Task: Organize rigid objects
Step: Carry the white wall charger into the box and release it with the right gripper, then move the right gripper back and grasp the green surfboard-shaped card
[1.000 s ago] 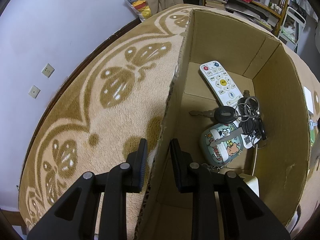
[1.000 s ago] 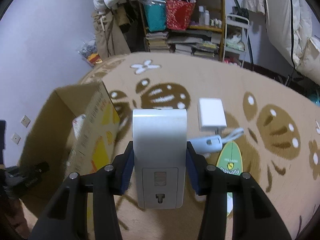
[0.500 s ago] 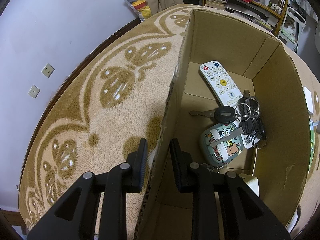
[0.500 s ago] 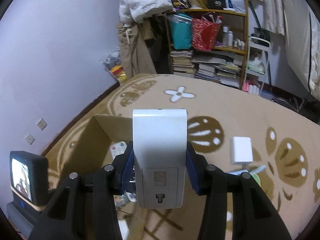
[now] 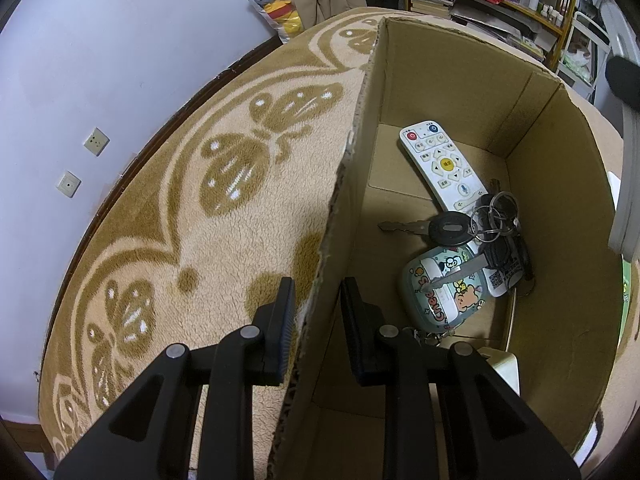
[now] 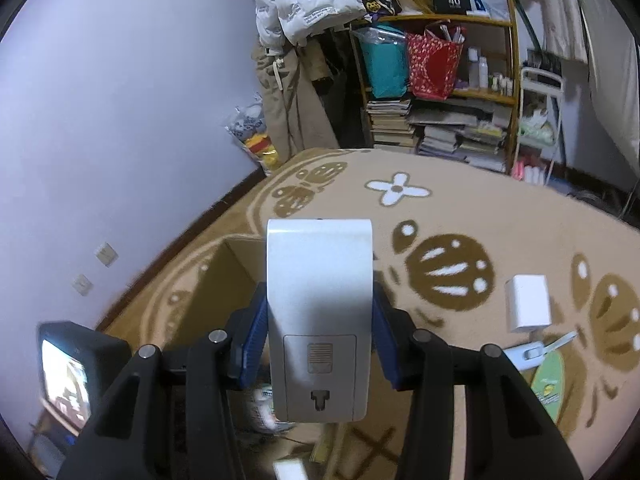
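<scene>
The left gripper (image 5: 316,312) is pinched on the near wall of the cardboard box (image 5: 560,264), steadying it, while the right gripper (image 6: 320,344) clamps a white remote-like device (image 6: 319,312) by its sides, carried above the box, whose open mouth lies below and left of its jaws. To finish the step well, the right hand should, in this inspector's judgement, bring the device lower over the bare floor of the box, clear of the white remote (image 5: 442,168), keys (image 5: 472,232) and cartoon pouch (image 5: 444,292) ahead of the left jaws, before releasing. The box stands on a tan patterned carpet (image 5: 224,216); a lilac wall sits to the left and cluttered shelves (image 6: 440,80) lie far ahead
</scene>
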`<state>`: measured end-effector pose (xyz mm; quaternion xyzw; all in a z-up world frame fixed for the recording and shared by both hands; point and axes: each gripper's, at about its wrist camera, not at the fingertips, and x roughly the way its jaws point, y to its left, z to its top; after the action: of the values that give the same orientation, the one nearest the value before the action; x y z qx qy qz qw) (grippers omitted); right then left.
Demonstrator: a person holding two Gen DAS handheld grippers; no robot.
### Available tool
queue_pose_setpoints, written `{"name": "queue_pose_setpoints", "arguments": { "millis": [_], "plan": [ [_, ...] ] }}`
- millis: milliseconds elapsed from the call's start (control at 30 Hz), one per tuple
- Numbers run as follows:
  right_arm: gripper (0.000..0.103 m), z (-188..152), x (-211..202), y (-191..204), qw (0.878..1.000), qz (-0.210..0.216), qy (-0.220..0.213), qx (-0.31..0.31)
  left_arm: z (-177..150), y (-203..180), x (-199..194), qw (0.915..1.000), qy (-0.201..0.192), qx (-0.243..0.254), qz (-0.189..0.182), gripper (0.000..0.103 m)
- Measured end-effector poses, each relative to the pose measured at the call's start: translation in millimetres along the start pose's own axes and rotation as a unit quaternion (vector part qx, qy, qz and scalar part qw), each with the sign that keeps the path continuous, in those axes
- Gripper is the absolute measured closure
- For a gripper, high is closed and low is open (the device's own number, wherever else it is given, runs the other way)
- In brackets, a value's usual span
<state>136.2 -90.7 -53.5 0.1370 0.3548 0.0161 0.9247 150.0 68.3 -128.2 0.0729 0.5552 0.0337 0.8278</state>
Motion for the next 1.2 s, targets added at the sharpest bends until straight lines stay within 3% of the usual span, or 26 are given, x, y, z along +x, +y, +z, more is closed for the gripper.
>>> {"name": "queue_pose_setpoints", "arguments": {
  "millis": [333,500,533,567,633,667,833,1200],
  "plan": [
    [0.052,-13.5,22.2,6.2,0.999,0.012,0.04,-0.016,0.8,0.2,-1.2,1.0,0.0,0.0,0.001,0.08],
    [0.05,-20.0,19.9,1.9,0.999,0.008,0.04,-0.011,0.9,0.0,-1.8,1.0,0.0,0.001,0.002,0.08],
    [0.049,-21.3,17.3,0.8,0.999,0.011,0.037,-0.013,0.8,0.0,-2.0,1.0,-0.001,0.001,0.001,0.08],
    [0.042,-22.8,14.2,0.3,0.999,0.01,0.035,-0.016,1.0,-0.1,-2.5,1.0,0.0,0.001,0.0,0.08],
    [0.028,-25.9,5.3,-1.7,1.0,-0.004,0.019,-0.024,0.8,-0.2,-2.9,1.0,-0.001,0.001,0.003,0.08],
    [0.026,-27.4,-1.5,-4.4,1.0,-0.007,0.006,-0.029,1.1,-0.4,-3.5,1.0,0.0,0.001,0.002,0.08],
    [0.026,-30.4,-14.2,-25.5,0.999,-0.031,0.002,-0.024,1.1,-1.7,-3.6,1.0,-0.001,0.004,0.005,0.08],
    [0.026,-44.2,-21.9,-116.1,0.99,-0.134,0.017,0.041,1.0,-3.2,-4.2,1.0,-0.001,0.002,0.006,0.08]
  ]
}}
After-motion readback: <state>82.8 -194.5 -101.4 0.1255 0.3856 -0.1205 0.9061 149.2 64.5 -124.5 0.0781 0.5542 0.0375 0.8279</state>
